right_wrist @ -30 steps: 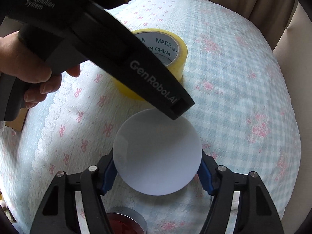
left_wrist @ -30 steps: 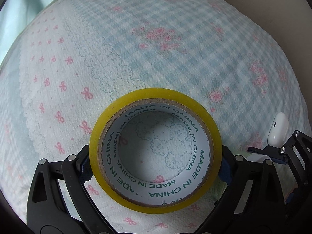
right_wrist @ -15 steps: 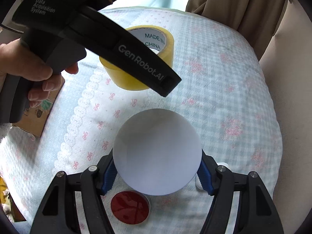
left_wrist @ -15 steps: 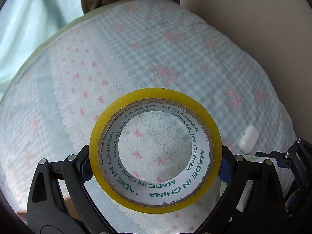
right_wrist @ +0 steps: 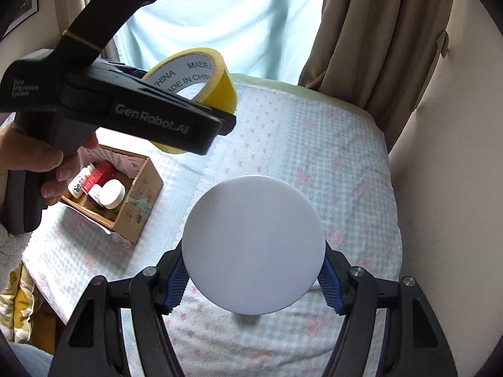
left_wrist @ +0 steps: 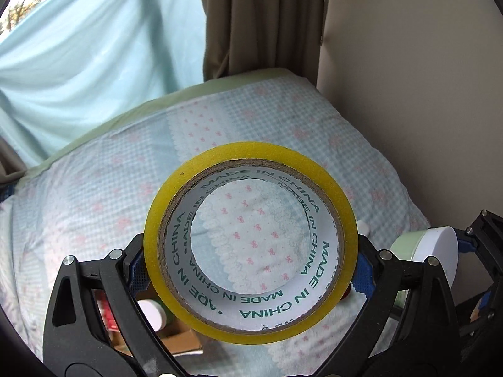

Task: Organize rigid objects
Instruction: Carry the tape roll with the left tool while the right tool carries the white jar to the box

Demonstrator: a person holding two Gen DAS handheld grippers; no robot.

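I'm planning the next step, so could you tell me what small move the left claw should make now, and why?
Probably carry the yellow tape roll down-left toward the open cardboard box. The left claw holds it lifted above the bedspread, and the box already holds small bottles, with some room seemingly left.

Glossy yellow tape roll [left_wrist: 250, 242], matt cardboard box [right_wrist: 138, 201], cloth bedspread [right_wrist: 314, 157]

Left gripper [left_wrist: 251, 265] clamps yellow tape roll [left_wrist: 176, 276] at both sides, roll held above checked bedspread [left_wrist: 94, 194], core reading "MADE IN CHINA". Lower left, under fingers: cardboard box [left_wrist: 180, 344] w/ white-capped jar [left_wrist: 153, 314]. Right edge: white-lidded green container [left_wrist: 440, 256] in right gripper [left_wrist: 471, 245].
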